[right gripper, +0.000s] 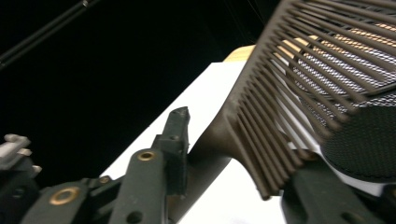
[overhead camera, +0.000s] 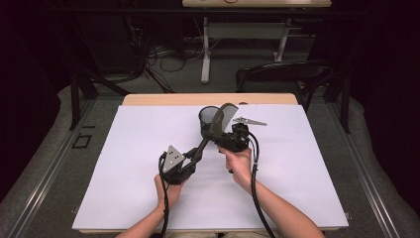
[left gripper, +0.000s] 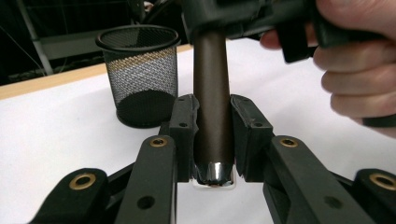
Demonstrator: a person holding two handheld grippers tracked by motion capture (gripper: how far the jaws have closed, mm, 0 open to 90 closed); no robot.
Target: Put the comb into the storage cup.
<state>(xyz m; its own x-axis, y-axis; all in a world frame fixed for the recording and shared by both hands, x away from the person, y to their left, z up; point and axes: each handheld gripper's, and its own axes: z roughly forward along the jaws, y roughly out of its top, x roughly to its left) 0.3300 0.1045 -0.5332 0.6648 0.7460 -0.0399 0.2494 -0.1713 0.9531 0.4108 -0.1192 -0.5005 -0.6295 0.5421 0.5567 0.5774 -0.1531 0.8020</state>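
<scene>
Comb (overhead camera: 216, 122) slants across mid-frame, left gripper (overhead camera: 190, 159) pinching its handle end, right gripper (overhead camera: 225, 141) clamped near the teeth. Mesh cup (overhead camera: 207, 117) stands just behind, centre of the table (overhead camera: 124, 163).

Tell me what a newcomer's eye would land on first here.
First, the large brown comb raised over the middle of the white table, its handle clamped in the left gripper and its neck in the right gripper. Just behind its teeth stands a black mesh cup.

Lab, dark curtains, floor cables (overhead camera: 163, 57), paper-covered table (overhead camera: 148, 148)
</scene>
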